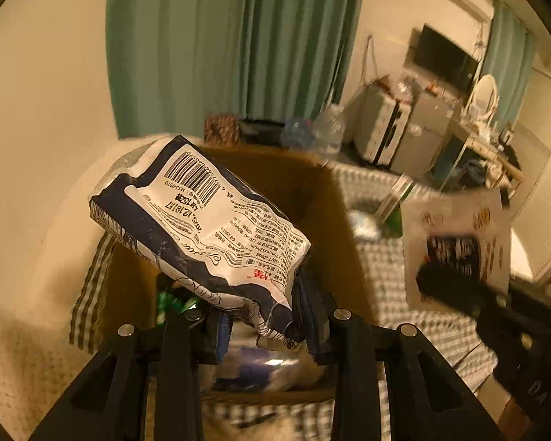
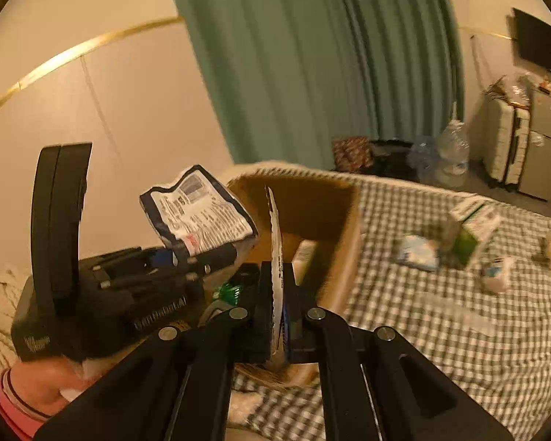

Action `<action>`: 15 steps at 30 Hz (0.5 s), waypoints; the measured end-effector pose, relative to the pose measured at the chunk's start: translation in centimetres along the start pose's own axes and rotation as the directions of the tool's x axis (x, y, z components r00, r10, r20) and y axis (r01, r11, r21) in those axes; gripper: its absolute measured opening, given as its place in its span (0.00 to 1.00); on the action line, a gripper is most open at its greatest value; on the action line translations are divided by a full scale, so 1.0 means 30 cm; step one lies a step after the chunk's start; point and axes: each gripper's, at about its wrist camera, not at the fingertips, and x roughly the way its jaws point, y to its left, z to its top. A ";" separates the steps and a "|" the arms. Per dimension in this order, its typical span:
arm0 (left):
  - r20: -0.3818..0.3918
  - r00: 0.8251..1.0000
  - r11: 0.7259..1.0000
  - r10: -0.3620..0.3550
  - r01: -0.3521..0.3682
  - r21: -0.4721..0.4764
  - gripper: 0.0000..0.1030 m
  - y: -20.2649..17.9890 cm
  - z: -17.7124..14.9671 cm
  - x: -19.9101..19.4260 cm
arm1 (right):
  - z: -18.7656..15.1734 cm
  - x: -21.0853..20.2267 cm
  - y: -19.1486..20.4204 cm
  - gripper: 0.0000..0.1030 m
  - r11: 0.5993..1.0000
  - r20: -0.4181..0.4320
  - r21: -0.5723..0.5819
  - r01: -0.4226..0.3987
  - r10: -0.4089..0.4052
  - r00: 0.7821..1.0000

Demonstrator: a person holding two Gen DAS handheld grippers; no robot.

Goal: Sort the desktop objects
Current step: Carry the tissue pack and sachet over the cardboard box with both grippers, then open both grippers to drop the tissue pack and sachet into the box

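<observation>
Two packets are up in the air over the cardboard box [image 1: 305,191], one per gripper. In the left wrist view the left gripper [image 1: 264,327] has its jaws partly apart, pinching the bottom corner of a crinkly navy-and-white pack [image 1: 202,228], barcode side up, hanging right above the open box. That same view catches the right gripper [image 1: 440,283] off to the side clamped on a flat white card packet [image 1: 455,242], face on but badly blurred, so the print can't be read. The right wrist view shows that card packet edge-on as a thin white sliver, jaws squeezed tight on it, and it also shows the left tool from the side, with a hand [image 2: 44,386] in a pink sleeve under it. Box contents are mostly hidden: just something green [image 2: 227,290] and some blurry stuff at the bottom. Only the right wrist view gets the rest of the checked cloth [image 2: 440,330], with a green-and-white carton [image 2: 474,228], a small blue pack [image 2: 418,253] and a couple of white bits I can't make out. Farther back are the green curtain [image 2: 312,66], water bottles [image 2: 452,154], a suitcase [image 2: 507,143] and a TV [image 1: 444,55].
</observation>
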 end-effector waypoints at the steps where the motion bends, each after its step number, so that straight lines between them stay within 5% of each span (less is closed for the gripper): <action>1: -0.012 1.000 1.000 0.010 -0.010 0.000 0.39 0.013 -0.010 0.014 | 0.000 0.024 0.008 0.03 1.000 -0.013 -0.006 -0.003 0.003 1.000; 6: -0.061 0.996 0.998 0.064 -0.065 -0.015 0.70 0.072 -0.036 0.067 | 0.032 0.166 0.026 0.07 1.000 -0.107 0.025 0.001 0.001 0.994; 8: -0.064 0.995 0.997 0.081 -0.082 -0.013 0.82 0.073 -0.050 0.078 | 0.067 0.193 0.016 0.46 0.998 -0.106 0.061 0.001 0.005 0.994; 10: -0.054 0.994 0.996 0.091 -0.091 -0.005 0.89 0.071 -0.063 0.075 | 0.089 0.188 0.024 0.66 0.997 -0.073 0.078 0.023 -0.017 0.997; 15: -0.044 0.996 0.997 0.079 -0.080 -0.023 0.91 0.075 -0.086 0.042 | 0.123 0.130 0.012 0.67 0.993 -0.018 0.114 -0.007 0.009 1.000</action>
